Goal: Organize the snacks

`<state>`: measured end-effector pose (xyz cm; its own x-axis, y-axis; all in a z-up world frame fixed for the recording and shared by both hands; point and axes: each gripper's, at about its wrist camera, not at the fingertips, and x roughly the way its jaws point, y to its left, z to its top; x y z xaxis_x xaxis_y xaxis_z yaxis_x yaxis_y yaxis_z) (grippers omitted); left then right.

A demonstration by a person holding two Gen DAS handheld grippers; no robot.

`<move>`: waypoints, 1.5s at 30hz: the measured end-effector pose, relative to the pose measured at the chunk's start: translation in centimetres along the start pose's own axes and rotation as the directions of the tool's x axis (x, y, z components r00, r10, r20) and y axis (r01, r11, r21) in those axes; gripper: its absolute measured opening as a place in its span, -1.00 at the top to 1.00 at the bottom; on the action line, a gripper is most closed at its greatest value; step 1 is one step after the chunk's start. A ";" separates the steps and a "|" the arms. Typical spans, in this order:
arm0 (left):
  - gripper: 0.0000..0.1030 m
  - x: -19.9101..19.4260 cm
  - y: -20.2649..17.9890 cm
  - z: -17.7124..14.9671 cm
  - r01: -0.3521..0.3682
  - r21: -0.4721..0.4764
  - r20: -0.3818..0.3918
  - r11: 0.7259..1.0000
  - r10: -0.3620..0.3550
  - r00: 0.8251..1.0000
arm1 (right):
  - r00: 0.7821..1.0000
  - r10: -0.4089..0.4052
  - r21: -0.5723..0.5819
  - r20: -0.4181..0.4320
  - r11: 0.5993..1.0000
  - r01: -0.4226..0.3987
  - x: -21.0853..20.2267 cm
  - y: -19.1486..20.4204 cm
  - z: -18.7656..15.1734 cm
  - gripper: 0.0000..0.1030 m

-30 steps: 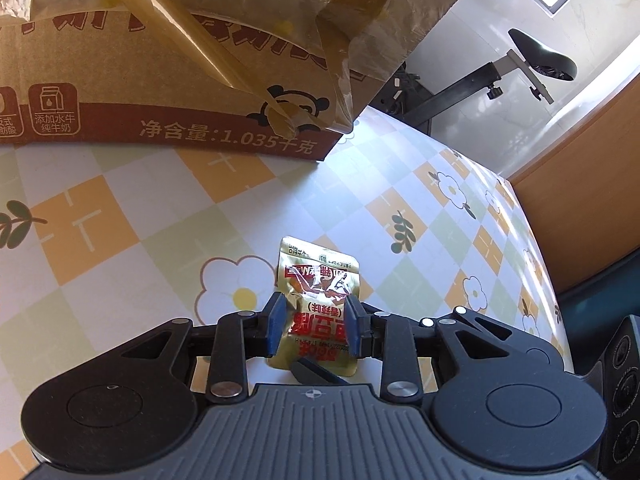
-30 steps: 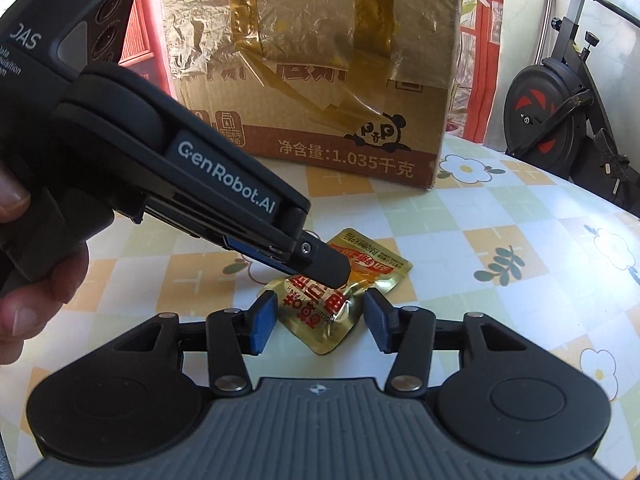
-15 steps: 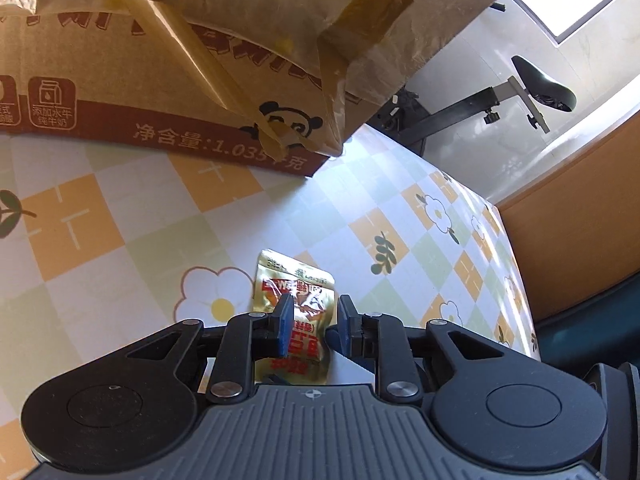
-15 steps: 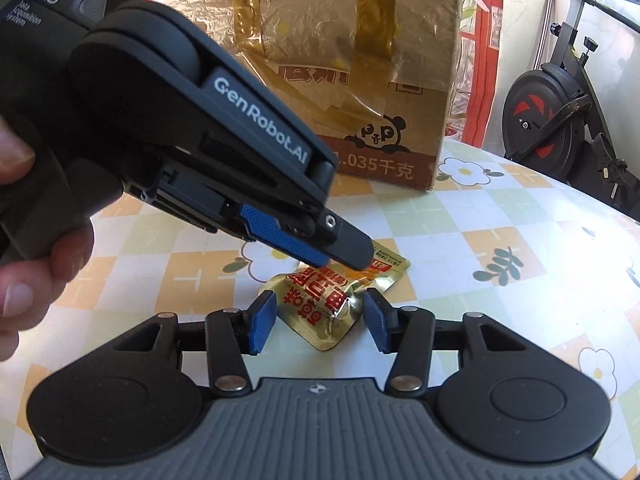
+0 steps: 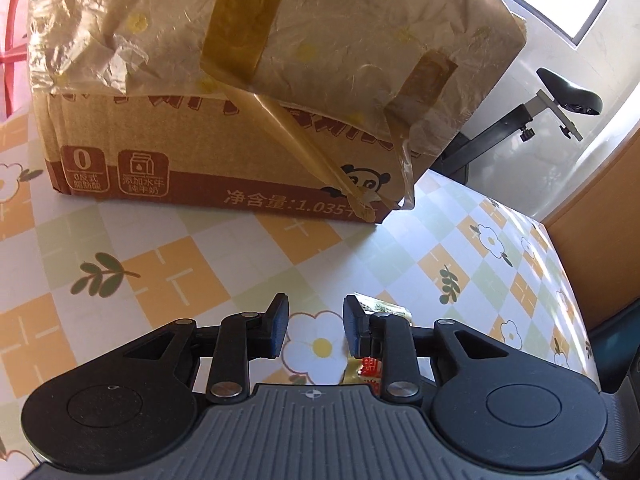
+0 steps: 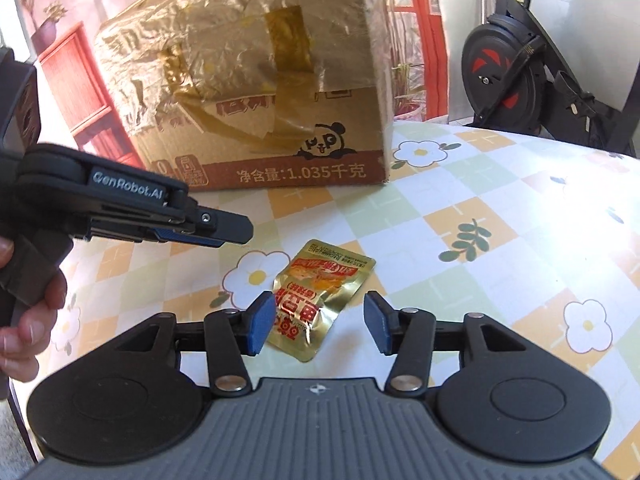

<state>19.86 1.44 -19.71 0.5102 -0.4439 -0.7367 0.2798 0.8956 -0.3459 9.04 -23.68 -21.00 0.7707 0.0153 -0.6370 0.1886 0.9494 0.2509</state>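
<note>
A gold snack packet [image 6: 320,292] with red print lies flat on the flowered tablecloth [image 6: 480,208]. My right gripper [image 6: 318,300] straddles its near end, jaws opening, pads clear of it. My left gripper [image 6: 236,236], held by a hand, hovers to the packet's left, above the table. In the left wrist view the left gripper [image 5: 314,312] is opening with only the tablecloth [image 5: 200,260] between its fingers. The packet [image 5: 370,368] peeks out under its right finger. A large cardboard box [image 6: 260,92] [image 5: 240,120] with plastic and tape on top stands behind.
An exercise bike [image 6: 520,80] stands beyond the table's far right edge; its saddle [image 5: 568,96] shows in the left wrist view. A red shelf [image 6: 80,80] is behind the box on the left. A wooden panel [image 5: 600,200] borders the table's right side.
The left gripper closed on the packet, then let it go and lifted away to the left. The packet now lies free on the table. The right gripper's jaws widened and its wrist rolled.
</note>
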 end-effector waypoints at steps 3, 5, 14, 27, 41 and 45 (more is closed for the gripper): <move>0.20 -1.6 0.7 0.5 -0.074 0.048 0.053 0.996 0.071 0.996 | 0.999 -0.046 0.048 -0.005 0.998 0.046 1.0 0.9 0.2 -0.18; 0.12 -2.5 1.6 0.8 -0.126 0.076 0.080 0.989 0.120 0.990 | 0.998 -0.063 0.079 -0.012 0.995 0.064 1.6 1.7 0.2 -0.18; 0.04 -4.1 5.4 1.4 -0.168 0.044 0.116 0.985 0.162 0.980 | 0.957 -0.288 -0.050 -0.022 0.957 0.286 4.6 5.8 0.2 -0.27; 0.04 -2.1 3.9 0.2 -0.057 0.028 0.074 0.998 0.055 0.996 | 0.967 -0.254 -0.074 -0.009 0.965 0.252 4.1 5.5 -0.4 0.18; 0.05 0.6 3.0 -0.5 0.086 -0.030 -0.026 0.996 -0.087 0.996 | 0.987 -0.138 -0.081 0.084 0.986 0.144 1.8 3.0 -2.4 0.26; 0.05 2.2 2.2 -1.0 0.159 -0.108 -0.074 0.981 -0.167 0.983 | 0.988 -0.094 -0.048 0.119 0.994 0.101 1.0 2.3 -2.8 0.26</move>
<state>20.82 2.47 -22.69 0.3944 -0.5840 -0.7095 0.2680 0.8116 -0.5191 8.55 -20.60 -23.11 0.8162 -0.1117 -0.5669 0.2357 0.9601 0.1502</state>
